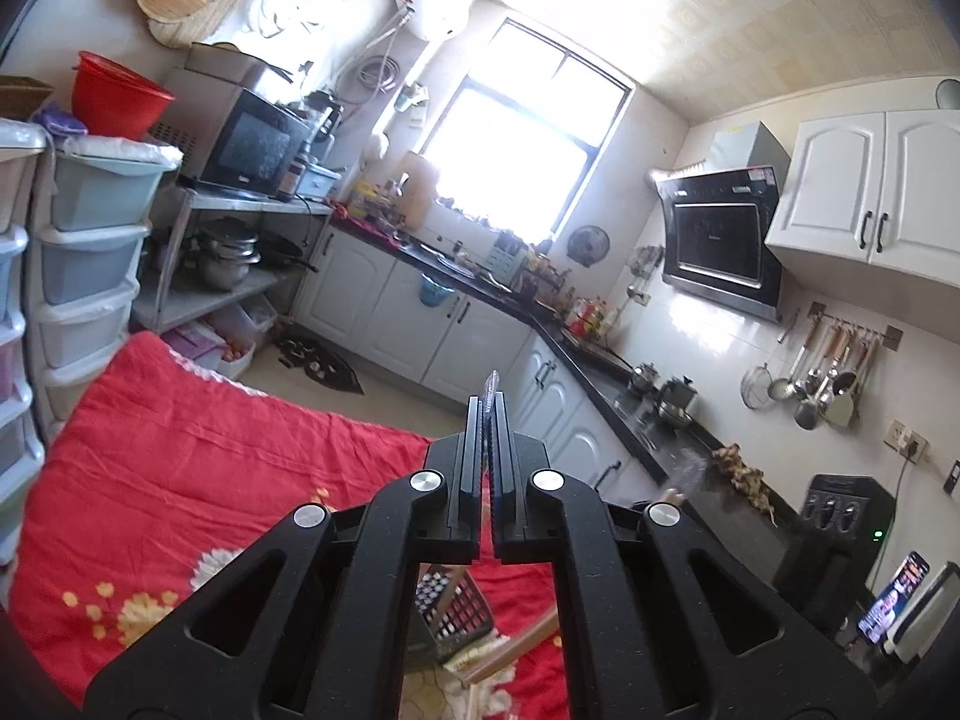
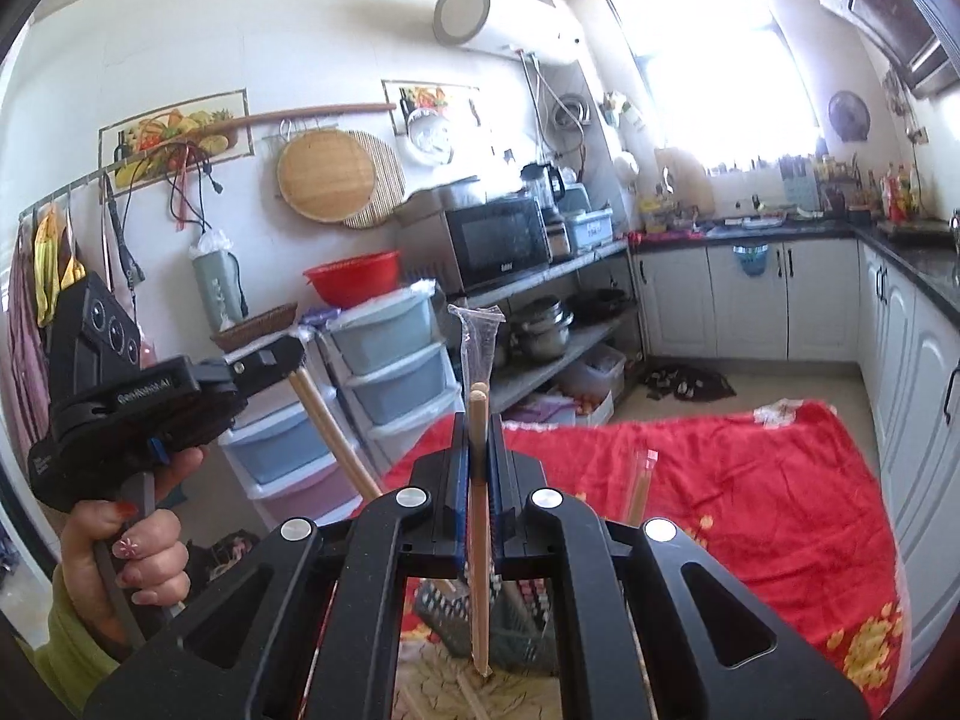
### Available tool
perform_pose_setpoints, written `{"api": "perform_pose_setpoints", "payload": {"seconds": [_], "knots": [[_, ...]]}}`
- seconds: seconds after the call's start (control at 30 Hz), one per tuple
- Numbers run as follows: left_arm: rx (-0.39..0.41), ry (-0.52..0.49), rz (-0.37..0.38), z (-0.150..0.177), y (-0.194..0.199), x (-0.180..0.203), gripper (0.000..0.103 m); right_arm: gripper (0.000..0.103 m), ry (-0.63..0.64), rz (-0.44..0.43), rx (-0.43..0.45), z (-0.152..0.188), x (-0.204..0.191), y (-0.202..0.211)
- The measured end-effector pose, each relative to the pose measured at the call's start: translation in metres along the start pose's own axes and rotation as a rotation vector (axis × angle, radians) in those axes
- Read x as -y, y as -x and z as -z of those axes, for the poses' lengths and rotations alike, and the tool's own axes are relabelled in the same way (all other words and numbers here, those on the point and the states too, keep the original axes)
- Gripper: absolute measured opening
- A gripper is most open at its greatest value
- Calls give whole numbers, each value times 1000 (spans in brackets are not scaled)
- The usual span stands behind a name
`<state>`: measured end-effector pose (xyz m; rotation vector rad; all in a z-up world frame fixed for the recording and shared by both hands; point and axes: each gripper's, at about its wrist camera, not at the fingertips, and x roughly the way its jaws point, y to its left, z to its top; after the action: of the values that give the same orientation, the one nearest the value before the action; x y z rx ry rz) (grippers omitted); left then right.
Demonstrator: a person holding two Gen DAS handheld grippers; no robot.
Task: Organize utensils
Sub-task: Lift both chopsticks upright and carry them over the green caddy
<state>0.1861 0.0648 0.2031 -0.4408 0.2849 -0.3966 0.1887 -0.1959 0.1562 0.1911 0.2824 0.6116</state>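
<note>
Tools [image 1: 489,414] [image 2: 478,420] each clamp wrapped chopsticks [image 2: 478,480], seemingly clear above the red cloth [image 2: 750,480].

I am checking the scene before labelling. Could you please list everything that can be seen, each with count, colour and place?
chopsticks: one wrapped pair, wooden, in right gripper; another in left gripper
basket: one, dark, on cloth under grippers
cloth: one, red, flowered, spread below
microwave: one, black, on shelf
bowl: one, red, on drawers
drawers: stacked, pale blue
left gripper: black, shut
right gripper: black, shut
hand: one, holding left gripper
</note>
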Motion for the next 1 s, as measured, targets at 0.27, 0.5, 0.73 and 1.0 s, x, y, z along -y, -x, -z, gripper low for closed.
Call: {"api": "perform_pose_setpoints", "payload": {"seconds": [0.27, 0.5, 0.73, 1.0], "knots": [[12, 18, -43, 1, -8, -18, 0, 6, 9, 21, 86, -18, 6, -10], [-12, 49, -65, 15, -20, -35, 0, 6, 24, 35, 108, -19, 10, -24], [-36, 45, -76, 29, -30, -38, 0, 6, 24, 49, 85, -6, 14, -45], [-71, 48, -78, 45, -39, -42, 0, 6, 41, 71, 47, 13, 16, -64]]}}
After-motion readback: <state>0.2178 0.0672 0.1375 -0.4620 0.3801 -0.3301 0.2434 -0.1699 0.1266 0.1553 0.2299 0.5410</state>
